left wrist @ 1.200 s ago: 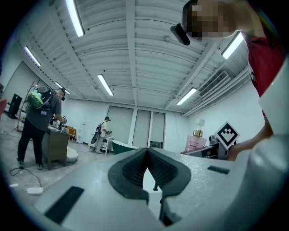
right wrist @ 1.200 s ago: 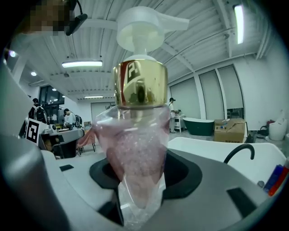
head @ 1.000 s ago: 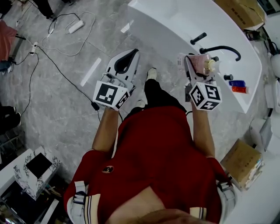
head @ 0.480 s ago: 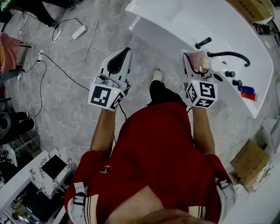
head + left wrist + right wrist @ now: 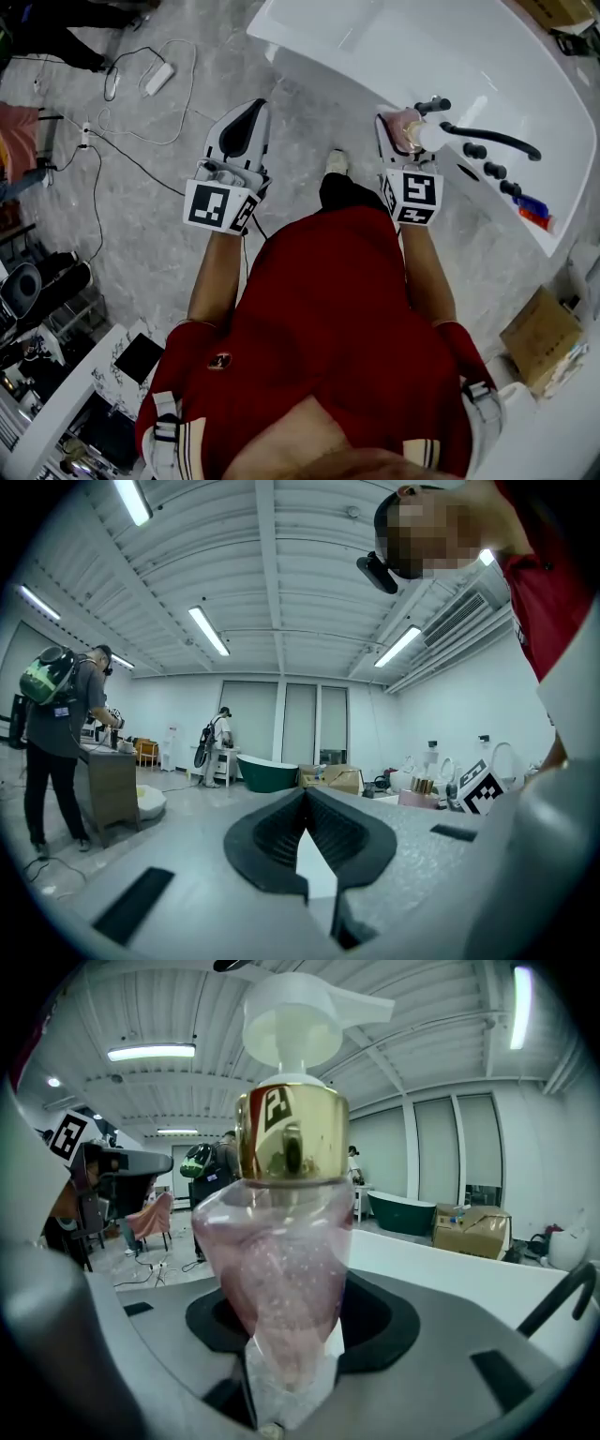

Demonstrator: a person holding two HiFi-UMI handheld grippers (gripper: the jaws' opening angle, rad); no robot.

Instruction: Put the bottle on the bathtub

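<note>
In the head view my right gripper [image 5: 405, 127] is shut on a pink pump bottle [image 5: 413, 132], held at the near rim of the white bathtub [image 5: 441, 56], close to its black faucet [image 5: 492, 139]. The right gripper view shows the bottle [image 5: 281, 1279] upright between the jaws of that gripper [image 5: 286, 1312], with a gold collar [image 5: 291, 1138] and a white pump head [image 5: 300, 1016]; the tub's white rim [image 5: 441, 1265] lies just behind. My left gripper [image 5: 249, 112] hangs over the floor to the left, shut and holding nothing [image 5: 305, 803].
Black knobs [image 5: 486, 159] and small red and blue items [image 5: 530, 212] sit on the tub ledge right of the faucet. Cables and a power strip [image 5: 157, 78] lie on the grey floor at left. A cardboard box [image 5: 542, 337] stands at lower right. My foot [image 5: 333, 161] is near the tub.
The right gripper has carried the bottle closer to the tub rim and faucet. The left gripper moved along beside it, still shut.
</note>
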